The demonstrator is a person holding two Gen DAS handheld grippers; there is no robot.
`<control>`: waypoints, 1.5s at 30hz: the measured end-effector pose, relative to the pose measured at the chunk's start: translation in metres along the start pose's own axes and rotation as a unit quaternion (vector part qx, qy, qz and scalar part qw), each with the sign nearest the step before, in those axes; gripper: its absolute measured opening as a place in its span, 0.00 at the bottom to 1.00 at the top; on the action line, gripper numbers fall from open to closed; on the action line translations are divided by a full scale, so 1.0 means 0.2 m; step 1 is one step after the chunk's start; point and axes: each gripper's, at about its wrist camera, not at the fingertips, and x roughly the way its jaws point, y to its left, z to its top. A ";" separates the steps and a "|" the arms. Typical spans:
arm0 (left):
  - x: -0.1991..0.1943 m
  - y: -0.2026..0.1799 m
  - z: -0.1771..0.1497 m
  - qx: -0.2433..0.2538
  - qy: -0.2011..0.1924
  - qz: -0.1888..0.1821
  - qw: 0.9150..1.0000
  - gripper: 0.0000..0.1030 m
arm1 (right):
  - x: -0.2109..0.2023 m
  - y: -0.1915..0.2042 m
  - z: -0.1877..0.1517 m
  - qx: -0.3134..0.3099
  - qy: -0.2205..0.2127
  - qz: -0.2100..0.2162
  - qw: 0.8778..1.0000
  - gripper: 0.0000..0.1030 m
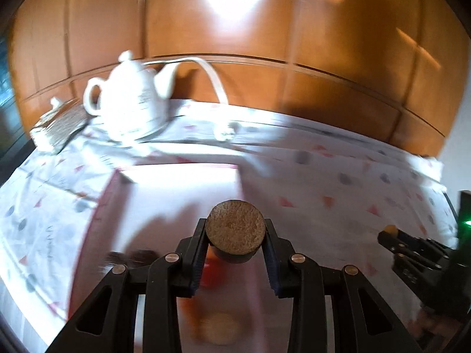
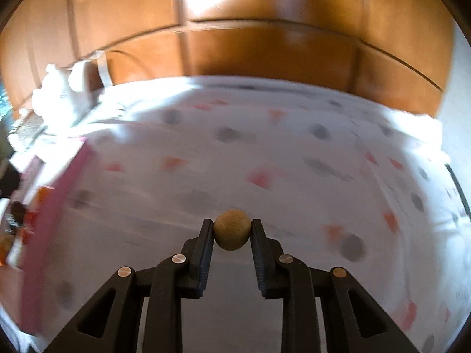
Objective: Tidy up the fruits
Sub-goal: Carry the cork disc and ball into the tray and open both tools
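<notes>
Over the pink tray [image 1: 97,206], my left gripper [image 1: 235,229] pinches a brown round fruit [image 1: 235,228] between its fingers. Right gripper [image 2: 232,234] clamps a smaller tan fruit [image 2: 232,233] above the patterned cloth [image 2: 294,153], beside the tray. White teapot [image 1: 132,100] sits far left; frames are blurry.

Left gripper [image 1: 235,229] and right gripper [image 2: 232,232]: black fingers, silver-coloured pivot pins. The round fruit [image 1: 235,228] held in the left gripper is speckled tan-brown on its face, dark at the underside; the small fruit [image 2: 232,233] in the right gripper is speckled tan. Tablecloth [image 2: 294,153]: white, patterned with grey dots and red-orange triangles. Tray [image 1: 176,194]: pale interior – pink rim. Teapot [image 1: 132,100]: white. Rear panelling [image 1: 323,29]: orange-brown wood.
</notes>
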 end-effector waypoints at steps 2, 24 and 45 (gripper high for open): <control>0.00 0.08 0.01 -0.006 -0.004 0.022 1.000 0.35 | -0.02 0.14 0.06 -0.022 -0.011 0.032 0.999 0.24; -0.20 0.43 -0.06 -0.073 -0.036 0.073 0.994 0.58 | 0.02 0.94 0.26 -0.086 0.025 0.222 0.971 0.35; -0.39 0.39 -0.24 -0.078 -0.044 0.098 0.991 1.00 | -0.30 0.81 -0.06 -0.081 -0.047 0.117 0.989 0.35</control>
